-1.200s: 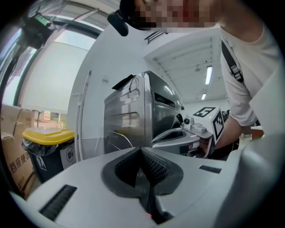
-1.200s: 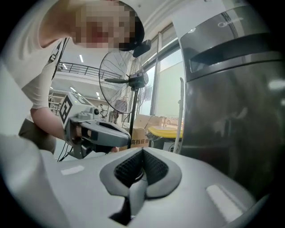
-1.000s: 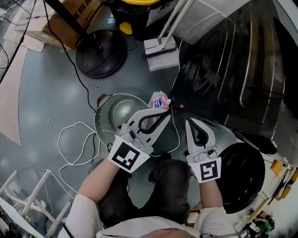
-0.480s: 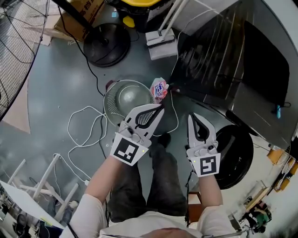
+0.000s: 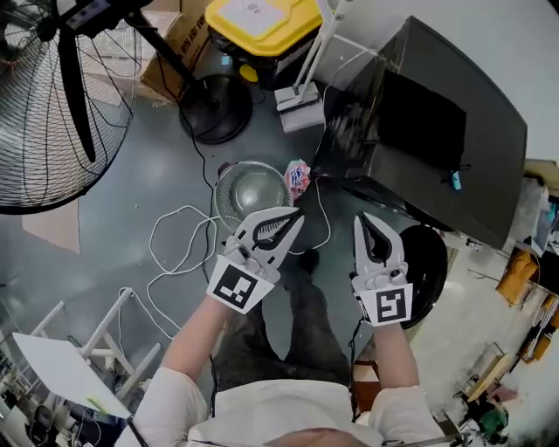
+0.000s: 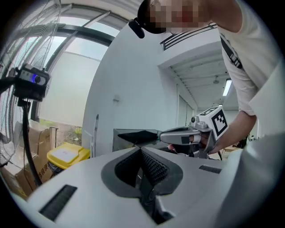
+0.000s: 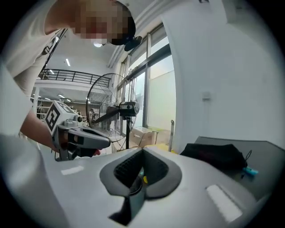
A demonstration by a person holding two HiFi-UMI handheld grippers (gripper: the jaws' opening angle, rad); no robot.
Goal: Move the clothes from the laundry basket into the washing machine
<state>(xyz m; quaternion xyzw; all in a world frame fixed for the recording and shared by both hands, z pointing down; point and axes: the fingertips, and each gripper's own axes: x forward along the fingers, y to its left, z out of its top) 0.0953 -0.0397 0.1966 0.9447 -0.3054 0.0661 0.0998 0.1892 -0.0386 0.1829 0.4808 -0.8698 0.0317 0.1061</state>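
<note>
The washing machine [image 5: 493, 161] is the largest thing in the head view, a dark box at the right. It is seen so steeply that the round black shape [image 5: 432, 266] low beside it could be its door or its mouth, and the right gripper [image 5: 365, 223] covers part of that shape. A black garment [image 5: 423, 129] lies on the machine's top. From above it is only a dark patch, while the right gripper view shows it as a low rumpled heap with a small blue thing [image 7: 250, 170] just beside it. The standing fan [image 5: 44, 113] is cut off by the left edge, and the yellow-lidded bin [image 5: 262, 22] by the top edge. The round grey basket [image 5: 240, 199] sits on the floor ahead of the person's feet, left of the machine, and its inside is too dim to read. A pink-and-white bundle [image 5: 298, 178] touches its right rim, and I cannot tell whether it is cloth or a bag. The left gripper [image 5: 297, 218] and the right one are held side by side, apart, above the person's legs. Both pairs of jaws are pressed together with nothing between them. Each gripper view shows the other gripper in its hand. A white cable [image 5: 175, 253] loops across the floor.
</note>
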